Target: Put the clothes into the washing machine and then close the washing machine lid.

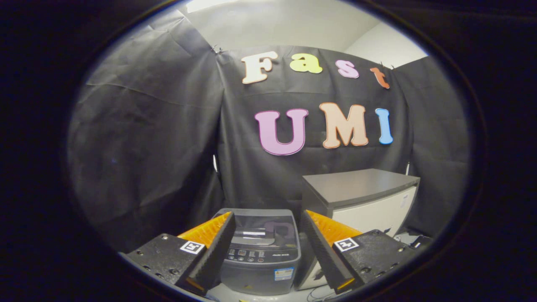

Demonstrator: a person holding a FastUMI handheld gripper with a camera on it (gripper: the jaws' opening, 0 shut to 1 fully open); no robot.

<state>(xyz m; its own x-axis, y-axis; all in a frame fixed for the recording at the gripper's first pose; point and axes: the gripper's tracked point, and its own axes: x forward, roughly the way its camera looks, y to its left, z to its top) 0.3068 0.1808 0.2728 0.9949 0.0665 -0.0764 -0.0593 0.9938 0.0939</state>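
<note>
The fingers [266, 235] stand spread wide apart and hold nothing; the space between them is bare of any cloth. Straight ahead, framed in that gap, sits the washing machine [262, 256], a small grey top-loader on a pale floor. Its lid [262, 228] lies shut and flat, dark and see-through, with light reflecting off it, and a control strip [261, 254] runs across the near edge of the top. A sticker [283, 273] shows on the front wall of the machine, toward its right side. Just beside the machine on the right stands a low cabinet [369, 201] with a grey top and a white front, set a little farther back. Black cloth [147, 138] hangs behind both as the far wall and along the left.
</note>
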